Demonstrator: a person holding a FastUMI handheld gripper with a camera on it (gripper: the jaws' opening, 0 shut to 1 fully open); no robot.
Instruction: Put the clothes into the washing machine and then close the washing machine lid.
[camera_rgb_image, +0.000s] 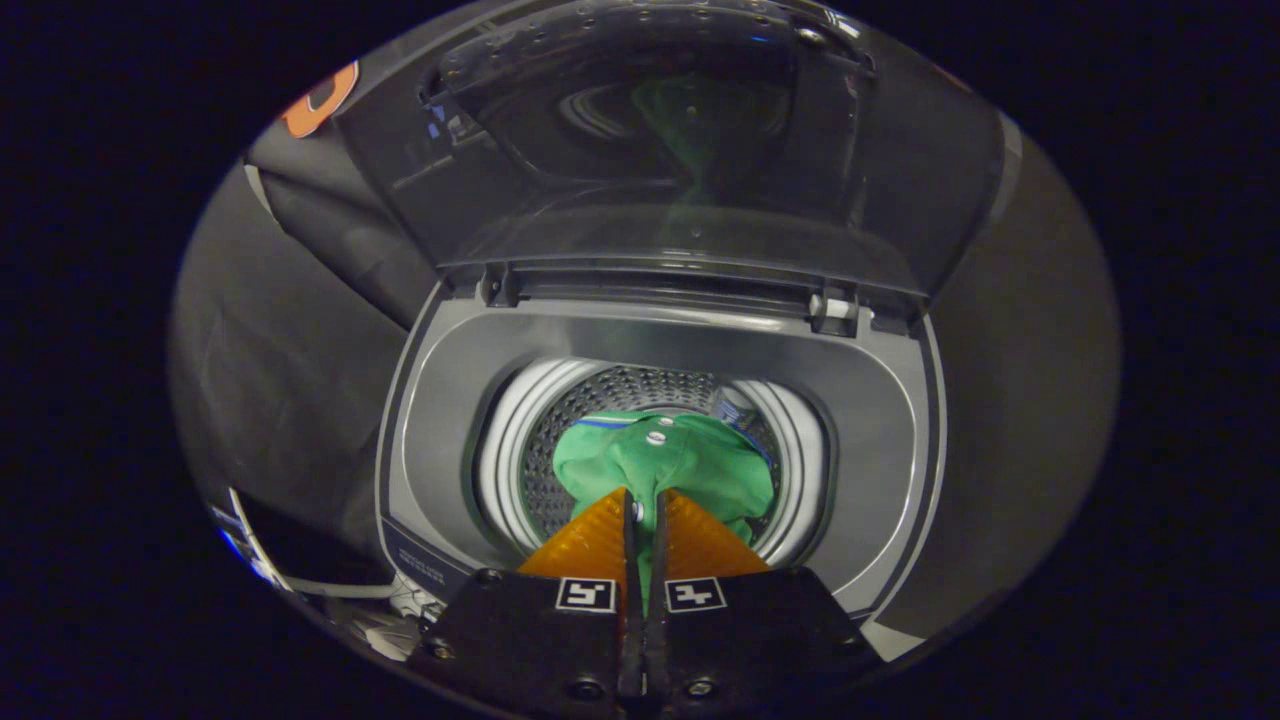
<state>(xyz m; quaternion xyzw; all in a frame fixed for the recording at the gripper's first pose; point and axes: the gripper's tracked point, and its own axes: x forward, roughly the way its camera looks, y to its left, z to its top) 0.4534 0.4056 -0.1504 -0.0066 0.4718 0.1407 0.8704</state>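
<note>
A green garment (690, 462) with a white button and a blue trim hangs down into the perforated drum (560, 440) of a top-loading washing machine (450, 420). My gripper (643, 500) is held above the drum's mouth, its two fingers pressed together on a fold of the green cloth. The machine's dark see-through lid (660, 150) stands raised behind the opening, hinged at the far rim, and it mirrors the green fabric faintly.
The grey top rim of the machine rings the round opening. Its control strip (425, 570) runs along the near left edge. Black cloth wall (290, 330) hangs to the left and right of the machine.
</note>
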